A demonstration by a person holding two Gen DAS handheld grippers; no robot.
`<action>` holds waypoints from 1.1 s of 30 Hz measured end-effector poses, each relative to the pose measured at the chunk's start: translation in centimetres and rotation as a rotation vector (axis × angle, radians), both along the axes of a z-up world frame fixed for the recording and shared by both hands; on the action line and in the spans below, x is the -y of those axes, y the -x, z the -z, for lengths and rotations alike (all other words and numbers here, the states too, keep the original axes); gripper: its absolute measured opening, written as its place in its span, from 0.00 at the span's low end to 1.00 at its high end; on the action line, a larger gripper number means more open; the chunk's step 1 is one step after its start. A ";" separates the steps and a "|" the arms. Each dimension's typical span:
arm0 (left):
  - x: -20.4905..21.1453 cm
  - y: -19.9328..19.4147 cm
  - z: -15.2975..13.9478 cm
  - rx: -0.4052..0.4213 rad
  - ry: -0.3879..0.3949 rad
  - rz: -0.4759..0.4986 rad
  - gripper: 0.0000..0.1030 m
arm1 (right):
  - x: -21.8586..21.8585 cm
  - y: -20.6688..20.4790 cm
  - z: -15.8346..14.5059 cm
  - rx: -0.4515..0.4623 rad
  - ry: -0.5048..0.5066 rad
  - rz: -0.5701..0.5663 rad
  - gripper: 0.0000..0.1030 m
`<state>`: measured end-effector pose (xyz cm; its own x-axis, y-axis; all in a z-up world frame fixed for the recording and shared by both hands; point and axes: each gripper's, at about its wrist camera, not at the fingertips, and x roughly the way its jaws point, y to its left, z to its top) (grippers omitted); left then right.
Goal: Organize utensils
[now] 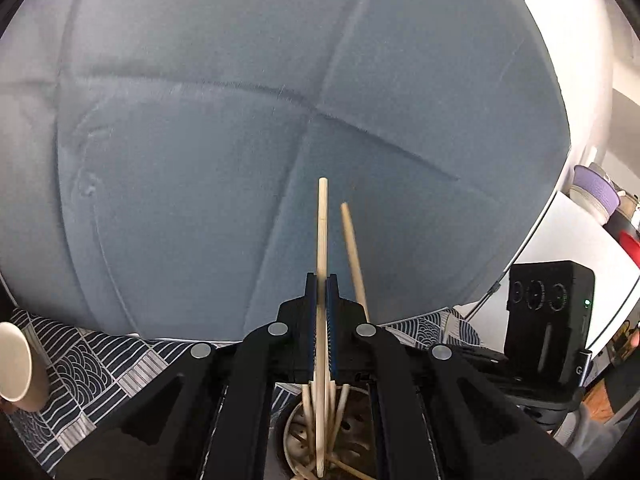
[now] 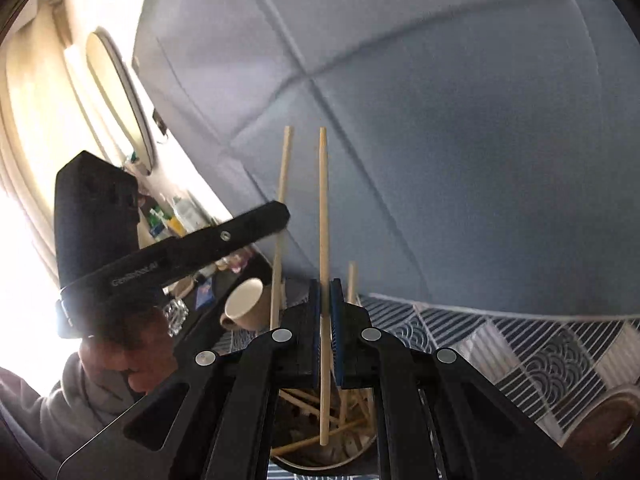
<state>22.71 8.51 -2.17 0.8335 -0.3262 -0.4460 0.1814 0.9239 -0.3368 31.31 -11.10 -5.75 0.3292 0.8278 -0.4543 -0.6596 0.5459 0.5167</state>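
My left gripper [image 1: 321,280] is shut on a pale wooden chopstick [image 1: 322,224] that stands upright, its lower end in a round perforated holder [image 1: 294,436] with several more chopsticks. A second chopstick [image 1: 353,248] leans just right of the fingers. My right gripper [image 2: 326,284] is shut on another upright chopstick [image 2: 324,208], its tip down in the same holder [image 2: 344,456]. The left gripper's body [image 2: 224,236] shows in the right wrist view, with its chopstick [image 2: 282,184] standing left of mine.
A blue-grey upholstered cushion [image 1: 280,100] fills the background. A patterned navy-and-white tablecloth [image 1: 80,364] covers the table. A beige cup [image 1: 16,368] lies at left, also in the right wrist view [image 2: 244,304]. The right gripper's black body [image 1: 548,320] is at right. A brown bowl rim [image 2: 608,420] is at lower right.
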 end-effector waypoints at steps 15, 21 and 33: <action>1.9 4.5 3.9 0.083 -0.143 0.036 0.10 | 2.6 4.9 2.3 0.139 0.035 0.101 0.08; 2.4 6.1 3.2 0.101 -0.183 -0.015 0.50 | 3.1 6.8 1.7 0.158 0.101 0.165 0.31; 1.9 9.4 1.3 0.074 -0.274 -0.163 0.94 | 6.0 9.6 1.0 0.149 0.141 0.288 0.84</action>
